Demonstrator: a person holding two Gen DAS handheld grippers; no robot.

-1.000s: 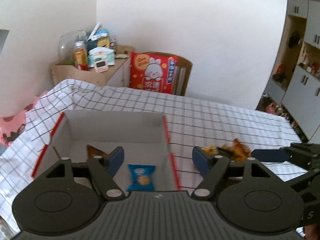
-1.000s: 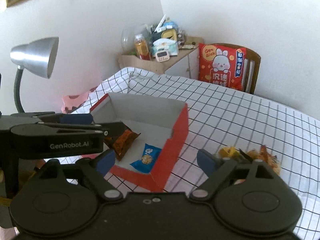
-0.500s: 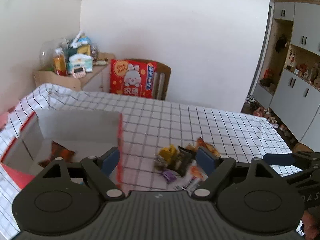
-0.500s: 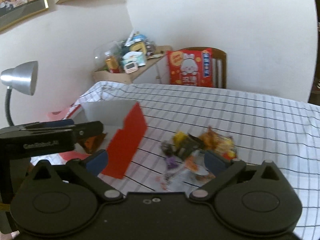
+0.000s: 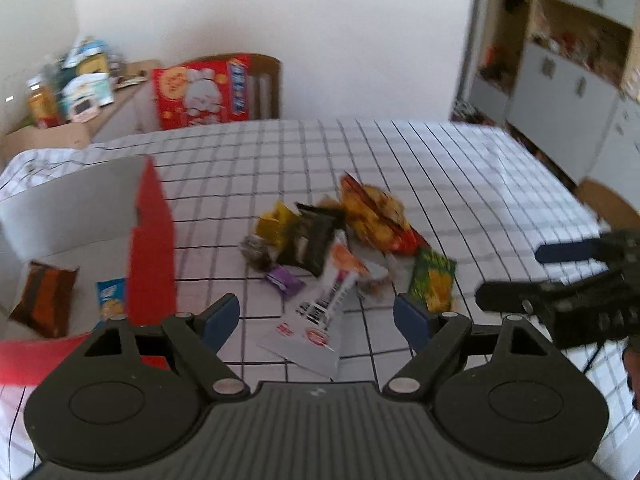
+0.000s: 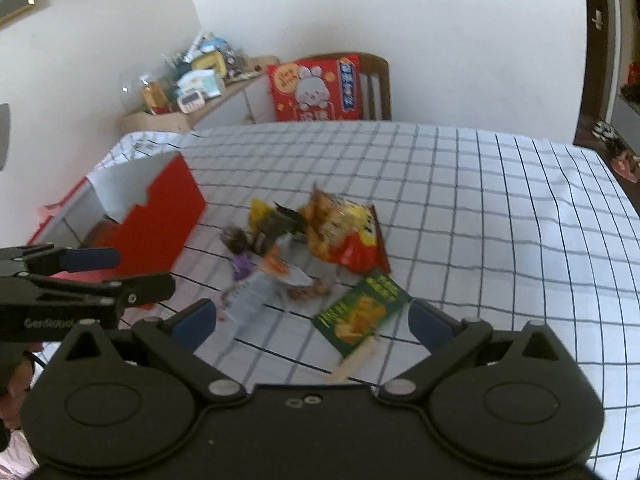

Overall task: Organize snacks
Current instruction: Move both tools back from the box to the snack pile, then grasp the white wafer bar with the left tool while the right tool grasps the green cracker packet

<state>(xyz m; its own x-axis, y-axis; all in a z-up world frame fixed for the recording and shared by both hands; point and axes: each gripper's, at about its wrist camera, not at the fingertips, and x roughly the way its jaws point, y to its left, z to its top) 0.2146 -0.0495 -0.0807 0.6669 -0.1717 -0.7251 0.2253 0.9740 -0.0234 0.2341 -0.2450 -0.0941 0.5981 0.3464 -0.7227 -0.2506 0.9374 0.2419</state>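
Observation:
A pile of snack packets [image 5: 340, 240] lies on the checked tablecloth, also in the right wrist view [image 6: 320, 248]. It holds a red-yellow chip bag [image 6: 340, 232], a green packet [image 6: 360, 312], a white wrapper [image 5: 320, 312], a black packet [image 5: 312, 236] and a small purple sweet [image 5: 284, 280]. A red box [image 5: 152, 240] stands to the left with an orange packet [image 5: 48, 296] and a blue packet [image 5: 110, 300] inside. My left gripper [image 5: 316, 320] is open above the white wrapper. My right gripper [image 6: 312, 324] is open above the green packet.
A chair with a red rabbit-print bag [image 5: 204, 92] stands behind the table. A cluttered side cabinet [image 5: 72, 88] is at the back left. White cupboards [image 5: 560, 80] are at the right. The table's right edge [image 6: 624, 200] drops off.
Both grippers have swung right from the red box to hover over the snack pile. Both stay open and empty.

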